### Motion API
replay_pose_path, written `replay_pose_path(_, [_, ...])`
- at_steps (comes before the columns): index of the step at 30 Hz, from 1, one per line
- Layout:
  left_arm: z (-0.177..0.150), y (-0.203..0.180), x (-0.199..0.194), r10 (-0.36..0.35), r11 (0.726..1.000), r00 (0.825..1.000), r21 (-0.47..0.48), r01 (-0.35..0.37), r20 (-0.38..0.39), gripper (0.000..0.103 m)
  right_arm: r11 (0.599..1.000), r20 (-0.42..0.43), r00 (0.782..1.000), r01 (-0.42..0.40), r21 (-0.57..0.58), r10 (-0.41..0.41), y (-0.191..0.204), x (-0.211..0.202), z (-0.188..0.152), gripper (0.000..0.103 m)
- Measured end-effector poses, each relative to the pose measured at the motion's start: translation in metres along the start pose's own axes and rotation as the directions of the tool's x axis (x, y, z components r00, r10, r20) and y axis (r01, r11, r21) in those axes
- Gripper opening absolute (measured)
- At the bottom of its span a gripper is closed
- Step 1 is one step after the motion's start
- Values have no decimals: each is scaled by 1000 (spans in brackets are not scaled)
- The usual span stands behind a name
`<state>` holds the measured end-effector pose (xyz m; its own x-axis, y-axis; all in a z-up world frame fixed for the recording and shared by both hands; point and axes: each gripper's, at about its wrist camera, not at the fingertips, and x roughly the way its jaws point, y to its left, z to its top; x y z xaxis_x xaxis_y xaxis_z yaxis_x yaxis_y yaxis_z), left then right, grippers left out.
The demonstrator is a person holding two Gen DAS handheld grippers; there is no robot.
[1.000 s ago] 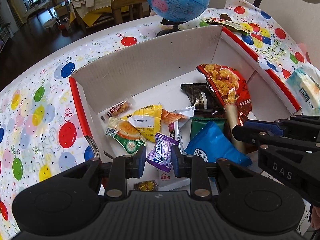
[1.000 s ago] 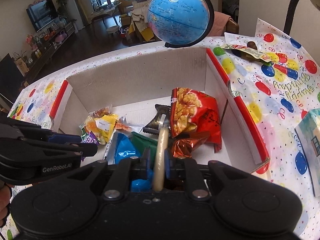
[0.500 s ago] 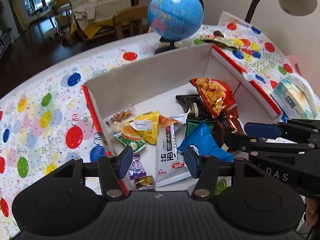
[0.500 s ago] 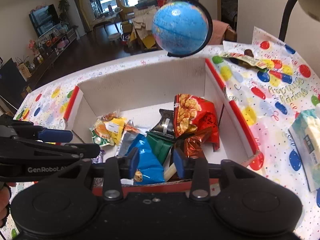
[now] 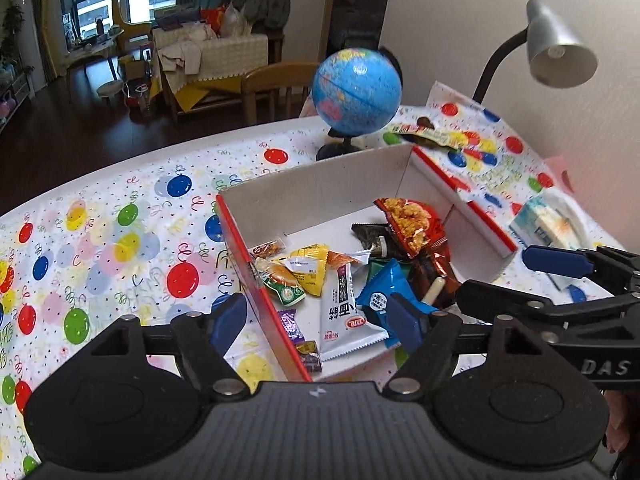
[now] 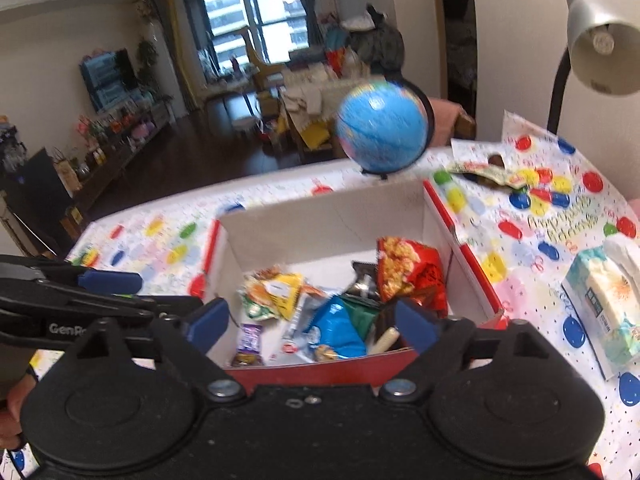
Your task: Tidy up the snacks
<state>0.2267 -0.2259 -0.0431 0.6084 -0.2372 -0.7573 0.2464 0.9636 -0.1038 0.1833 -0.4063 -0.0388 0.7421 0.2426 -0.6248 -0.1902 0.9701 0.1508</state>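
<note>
Left wrist view: snack box (image 5: 280,204) below both grippers' wide-spread, empty fingers (image 5: 228,322).

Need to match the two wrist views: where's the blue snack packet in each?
Left wrist: blue snack packet lies in the box, low centre-right, just above the left gripper's right finger.
Right wrist: same packet sits low centre, near the box's front wall.
Shared landmark: the globe behind the box in both.
</note>
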Motion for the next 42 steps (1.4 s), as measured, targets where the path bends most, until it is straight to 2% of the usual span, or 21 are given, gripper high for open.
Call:
replay_pose_path(2, [-4, 2, -11, -6, 1000, 1000, 3, 6, 20, 84, 1000, 20, 1000, -4, -2, 4, 6, -10, -1, 96])
replay_pose_path(8, [-15, 8, -41, -26, 1000, 997, -11, 27, 71, 87, 1000, 70, 998, -1, 30, -2, 16, -32, -5, 103])
replay_pose_path(10, [-18, 10, -50, -20, 999, 996, -24, 23, 89, 103, 999, 89, 996, -3, 39, -1, 18, -39, -7, 103])
replay_pose_path(16, [-29, 18, -71, -27, 998, 992, -48, 33, 125, 103, 997, 135, 991, -24, 67, 15, 22, -57, -15, 103])
replay_pose_path(27, [-52, 19, -109, 18, 999, 984, -40, -11, 176, 103, 998, 183, 983, -1, 69, -12, 37, -81, -33, 103])
replay_pose_path(42, [-57, 17, -121, 26, 999, 980, -45, -17, 198, 103, 998, 197, 980, 27, 56, -38, 40, -95, -38, 103])
